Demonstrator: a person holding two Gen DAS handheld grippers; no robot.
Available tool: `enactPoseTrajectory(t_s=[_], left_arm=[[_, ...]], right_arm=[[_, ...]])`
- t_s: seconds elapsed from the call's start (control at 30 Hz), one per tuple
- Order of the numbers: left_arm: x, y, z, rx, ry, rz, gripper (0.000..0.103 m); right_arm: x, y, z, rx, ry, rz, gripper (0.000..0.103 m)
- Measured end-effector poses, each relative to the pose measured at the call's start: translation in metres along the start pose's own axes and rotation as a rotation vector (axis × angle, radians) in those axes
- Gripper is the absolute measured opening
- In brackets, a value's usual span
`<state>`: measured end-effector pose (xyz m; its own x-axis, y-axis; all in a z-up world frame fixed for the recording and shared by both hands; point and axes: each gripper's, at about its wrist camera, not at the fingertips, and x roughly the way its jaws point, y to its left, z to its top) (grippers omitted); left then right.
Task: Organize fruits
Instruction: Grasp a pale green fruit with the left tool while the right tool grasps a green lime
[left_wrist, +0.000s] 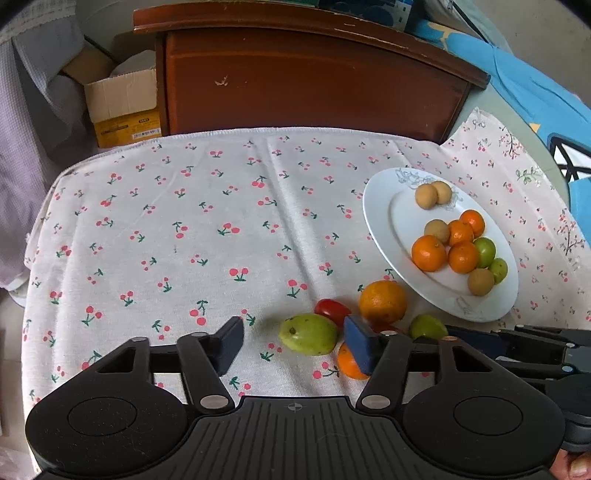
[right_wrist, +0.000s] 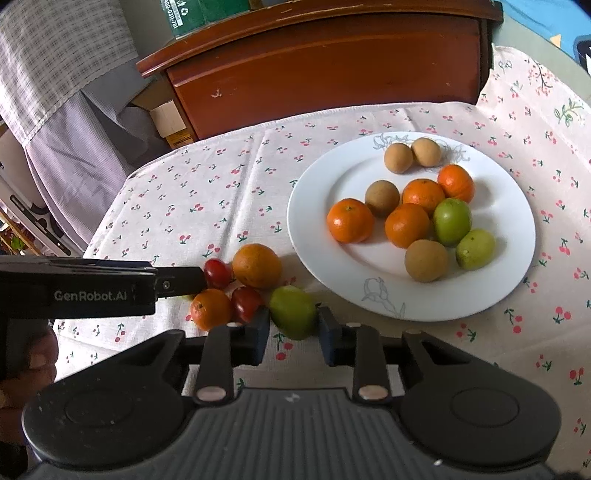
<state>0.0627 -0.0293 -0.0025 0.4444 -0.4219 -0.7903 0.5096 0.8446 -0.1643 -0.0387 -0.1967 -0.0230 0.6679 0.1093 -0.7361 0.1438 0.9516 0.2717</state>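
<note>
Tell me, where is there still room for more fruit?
The near-left part of the plate is bare, beside the oranges. The tablecloth left of the plate is bare too. It is crowded in the loose pile by the plate's near edge.

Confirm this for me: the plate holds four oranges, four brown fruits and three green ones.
Not quite. The plate holds two green fruits, not three; the right wrist view shows it. Four oranges and four brown fruits is correct.

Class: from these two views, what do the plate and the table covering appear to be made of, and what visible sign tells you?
Plate: probably glazed ceramic; smooth glossy white with a faint grey flower print, though melamine is possible.
Table covering: woven fabric, matte, printed with cherries; creases and a stitched hem show.
</note>
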Motion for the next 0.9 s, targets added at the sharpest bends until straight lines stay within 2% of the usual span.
enactPoseTrajectory(t_s=[0.03,0.23,0.43,0.5,0.63,0.9], left_arm=[[0.0004,0.0006,-0.0003,-0.005,-0.001,-0.004,0.051],[0.0004,-0.0030,-0.0024,0.021,-0.025,0.002,0.051],[0.0007,0.0033,-0.0034,-0.011,-0.017,-0.016,0.053],[-0.0006,0.0049,-0.0043,-0.020,-0.014,-0.029,0.049],[-0.0046,0.0039,-0.0055,-0.013,-0.013,-0.053,0.033],[-0.0060,0.0006,-0.0058,-0.007,-0.016,-0.038,0.031]], right_arm=[[0.0001,-0.0001,0.0002,0.002,0.000,0.000,0.028],[0.0006,0.0002,0.0004,0.012,-0.001,-0.001,0.028],[0.0001,-0.0017,0.0009,0.028,0.005,0.002,0.028],[-0.0002,-0.0015,0.0008,0.027,0.004,0.001,0.028],[-0.0005,-0.0017,0.0009,0.029,0.002,-0.002,0.028],[-0.0028,-0.0025,0.0016,0.040,-0.015,-0.013,0.028]])
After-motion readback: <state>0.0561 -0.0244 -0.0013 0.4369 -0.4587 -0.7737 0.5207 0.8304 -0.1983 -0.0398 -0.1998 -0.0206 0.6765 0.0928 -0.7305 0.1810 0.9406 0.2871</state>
